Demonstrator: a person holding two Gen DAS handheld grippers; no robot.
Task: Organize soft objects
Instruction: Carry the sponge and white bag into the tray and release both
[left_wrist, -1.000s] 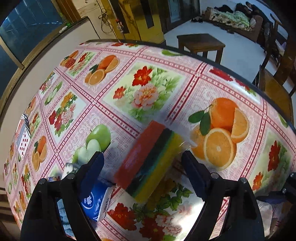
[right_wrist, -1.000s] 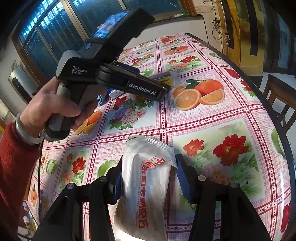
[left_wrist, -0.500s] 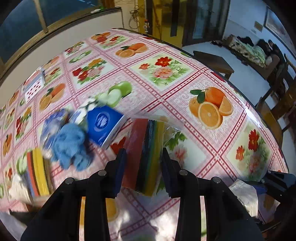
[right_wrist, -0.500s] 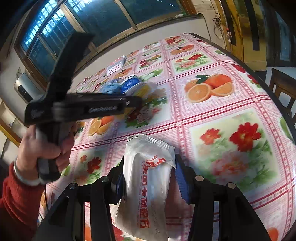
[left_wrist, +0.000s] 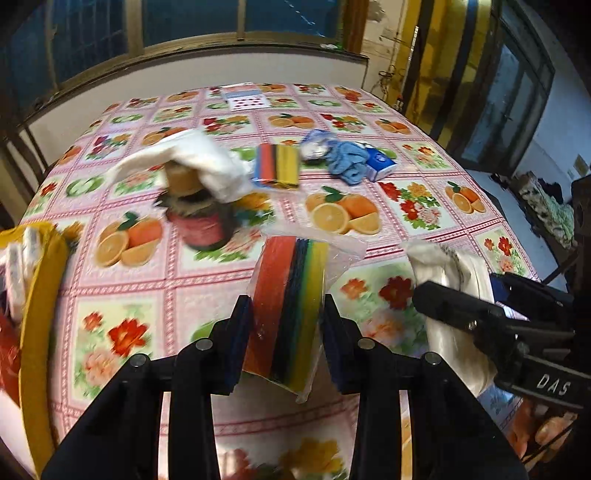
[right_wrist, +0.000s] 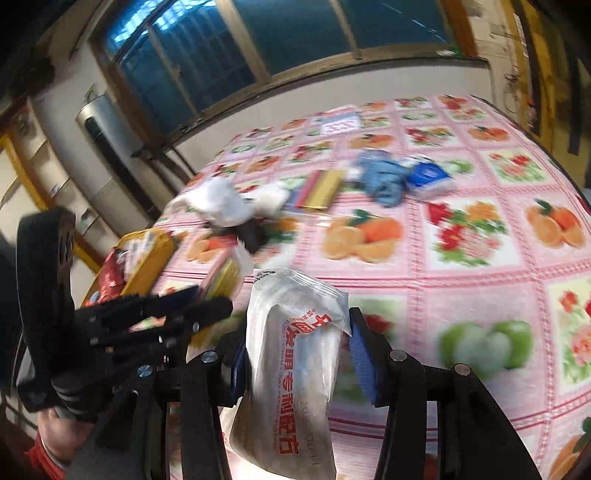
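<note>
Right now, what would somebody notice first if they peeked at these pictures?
Probably the striped pack of sponges, red, dark and yellow in clear wrap, squeezed in the left gripper right up front. Next, the crinkly white packet with red writing clamped in the right gripper. Behind them spreads the pink tablecloth of oranges and flowers, with a blue cloth near the far side.

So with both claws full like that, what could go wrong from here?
The left claw grips the wrapped sponge pack near its lower end, so it might tip or slide in its slippery film. The right claw squeezes a crinkly white packet that overhangs both ways and could slip. The claws are close together and may collide.
</note>
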